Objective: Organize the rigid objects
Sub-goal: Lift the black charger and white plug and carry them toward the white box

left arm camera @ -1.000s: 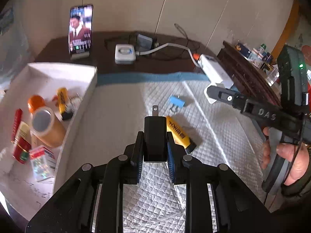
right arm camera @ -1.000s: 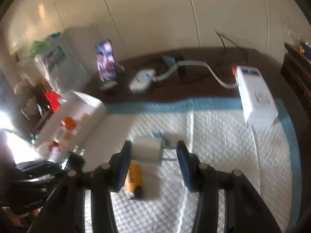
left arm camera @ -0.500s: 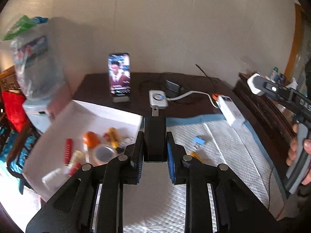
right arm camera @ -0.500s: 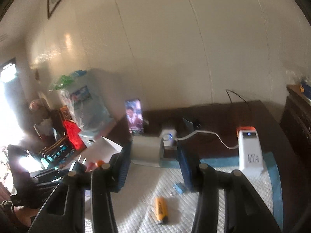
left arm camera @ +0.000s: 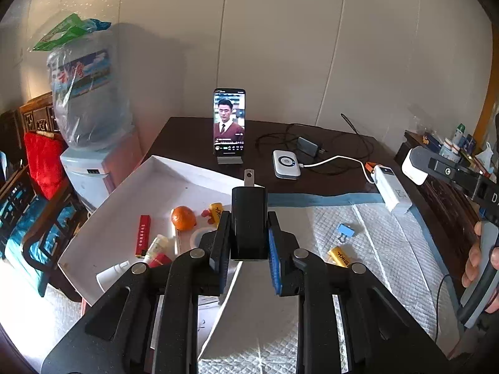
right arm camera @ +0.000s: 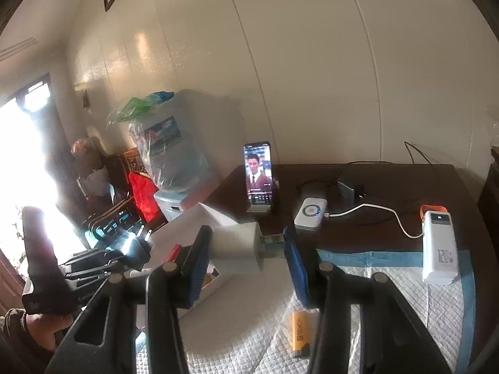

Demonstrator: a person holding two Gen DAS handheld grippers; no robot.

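Both tools have risen above the tabletop (left arm camera: 193, 131) since a second ago: the left tool (left arm camera: 249, 237) clenches a black plug-in charger (left arm camera: 249, 218) over the white cardboard tray's (left arm camera: 124, 199) near wall, hiding part of its contents. The right tool (right arm camera: 246, 249) grasps a white charger cube (right arm camera: 237, 247), its prongs facing one pad. On the white quilted mat (left arm camera: 389, 249) lie a yellow lighter (left arm camera: 340, 256) and a blue binder clip (left arm camera: 345, 230).

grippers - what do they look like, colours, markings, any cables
Both grippers are matte black linkage frames with silver pivot rivets and blue ribbed pads on the fingers. The right gripper carries white letters starting "D" on its black bar, a grey handle, and a thin black cable trailing below.
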